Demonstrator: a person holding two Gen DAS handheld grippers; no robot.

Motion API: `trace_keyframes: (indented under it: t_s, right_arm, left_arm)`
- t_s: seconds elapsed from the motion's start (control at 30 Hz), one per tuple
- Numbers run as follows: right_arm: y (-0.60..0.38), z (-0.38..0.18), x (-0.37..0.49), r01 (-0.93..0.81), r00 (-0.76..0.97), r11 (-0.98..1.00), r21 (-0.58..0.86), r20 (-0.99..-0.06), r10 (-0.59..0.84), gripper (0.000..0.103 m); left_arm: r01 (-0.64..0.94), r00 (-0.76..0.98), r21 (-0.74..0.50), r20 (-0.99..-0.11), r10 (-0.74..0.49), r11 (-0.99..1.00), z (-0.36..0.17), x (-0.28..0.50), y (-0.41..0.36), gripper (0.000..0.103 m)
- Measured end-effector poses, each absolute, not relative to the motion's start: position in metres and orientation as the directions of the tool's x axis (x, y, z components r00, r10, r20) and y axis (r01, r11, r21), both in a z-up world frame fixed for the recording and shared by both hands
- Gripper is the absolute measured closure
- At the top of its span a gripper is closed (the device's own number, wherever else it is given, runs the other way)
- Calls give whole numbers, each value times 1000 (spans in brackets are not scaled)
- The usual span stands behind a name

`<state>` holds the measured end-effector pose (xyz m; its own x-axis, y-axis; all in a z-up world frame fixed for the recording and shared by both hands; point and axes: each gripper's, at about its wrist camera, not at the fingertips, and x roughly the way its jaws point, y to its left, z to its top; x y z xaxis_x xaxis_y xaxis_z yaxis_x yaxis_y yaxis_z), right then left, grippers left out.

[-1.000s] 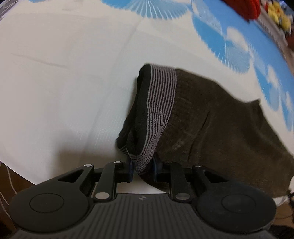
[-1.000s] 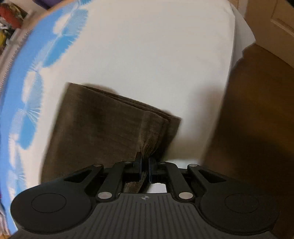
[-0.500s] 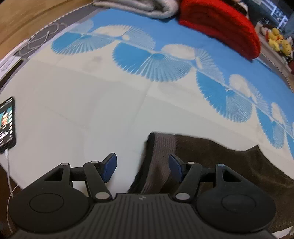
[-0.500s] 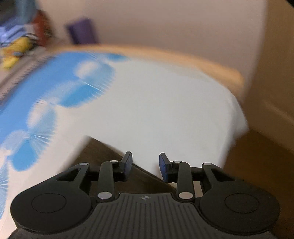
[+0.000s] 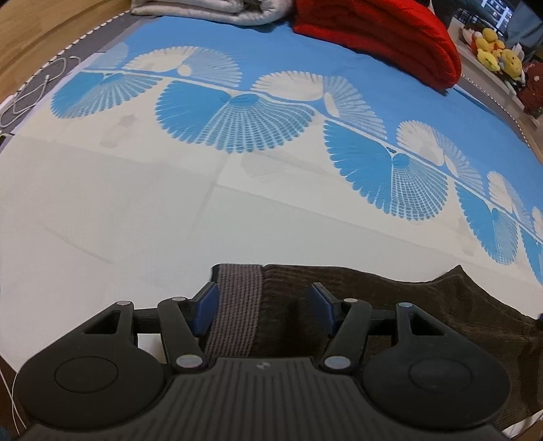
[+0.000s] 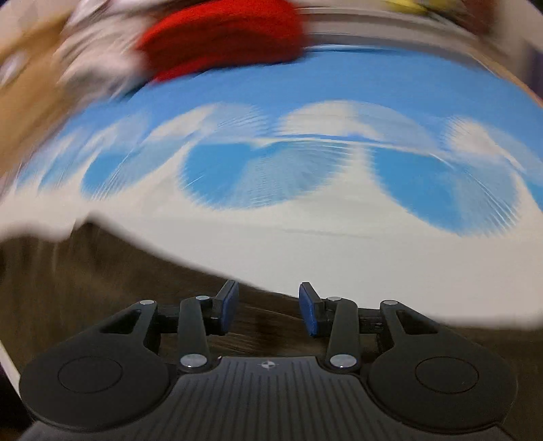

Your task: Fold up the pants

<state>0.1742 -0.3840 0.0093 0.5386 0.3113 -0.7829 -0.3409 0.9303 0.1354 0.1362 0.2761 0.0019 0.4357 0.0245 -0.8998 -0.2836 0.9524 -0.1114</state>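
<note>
Blue-and-white fan-patterned bedspread [image 5: 237, 190], red blanket [image 5: 383, 37], grey folded blanket [image 5: 210, 10], yellow plush toys [image 5: 499, 57].

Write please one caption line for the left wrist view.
Open left gripper above the striped waistband of brown pants on a blue-and-white bedsheet.

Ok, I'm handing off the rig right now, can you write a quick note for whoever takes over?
Left gripper: open, holding nothing, over the waistband end.
Right gripper: open, empty, above the other end; that view is motion-blurred.
Pants: dark brown, lying folded on the white part of the bedspread, near its front edge.
Done: pants folded and set down, both grippers free.
Left: check the fold is neat; a further fold if wanted.
</note>
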Motion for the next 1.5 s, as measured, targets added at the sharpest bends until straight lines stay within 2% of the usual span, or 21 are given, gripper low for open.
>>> trace_keyframes:
  t_s: [0.1,0.2,0.33,0.4,0.43,0.47,0.53,0.63,0.73,0.83,0.97,1.0,1.07,1.1,1.2,1.27,1.37,1.43,1.5]
  right_arm:
    - [-349,-5,183,-473,495,880,35,-816,299,61]
    - [-335,-20,188,-543,442,839,-16,-855,270,61]
    - [-334,-28,185,-609,439,790,-75,-861,257,62]
    - [-335,-24,185,-631,420,773,-56,-863,280,82]
    - [-334,-26,189,-637,404,770,-33,-865,297,96]
    - [-334,-23,189,-642,408,766,-37,-862,300,100]
    - [-336,-13,190,-655,437,755,-45,-837,330,101]
    - [-352,3,202,-565,539,825,-13,-763,357,103]
    - [-353,-9,205,-450,628,877,-171,-759,174,103]
    - [-361,-17,203,-450,569,880,-150,-808,152,103]
    - [-393,-1,194,-380,606,920,-99,-777,167,99]
    - [-406,0,194,-340,609,937,-79,-778,155,99]
    - [-432,-6,192,-285,581,958,-27,-800,150,99]
    - [-445,-13,191,-261,562,965,-17,-815,137,99]
    - [-481,-37,184,-141,536,980,-140,-843,-44,99]
    - [-510,-32,175,-18,592,984,-179,-795,-134,99]
    - [-565,-17,158,252,638,950,-186,-706,-308,88]
    - [-605,-15,143,413,621,905,-99,-697,-359,77]
    - [-640,-20,128,517,609,856,24,-713,-348,62]
  left_arm:
    - [-268,423,-103,-906,21,958,-1,141,274,37]
    - [-250,415,-91,-909,22,964,-5,142,273,37]
    - [-227,413,-83,-911,18,970,-8,143,272,37]
    - [-217,415,-86,-910,12,972,-8,144,271,37]
    - [-213,417,-87,-909,10,973,-7,145,270,37]
    - [-206,422,-90,-907,6,974,-6,145,268,37]
    - [-192,434,-103,-901,-9,976,-4,146,264,37]
    - [-160,440,-111,-898,-29,981,-3,148,256,37]
    - [-108,416,-100,-908,-47,989,-10,148,245,37]
    - [-70,387,-73,-921,-40,995,-20,145,240,39]
    - [-46,354,-88,-933,-66,995,-33,140,246,46]
    - [-39,337,-83,-939,-65,996,-39,139,248,49]
    - [-44,276,-20,-961,-7,999,-55,138,251,62]
    - [-42,259,24,-965,34,999,-60,138,251,62]
    - [-59,257,34,-965,48,998,-57,141,249,62]
    - [-77,264,43,-963,61,996,-51,143,245,61]
    - [-77,306,53,-949,74,996,-37,147,235,59]
    - [-85,326,41,-943,66,996,-29,150,230,57]
    - [-80,339,35,-939,60,996,-24,155,222,56]
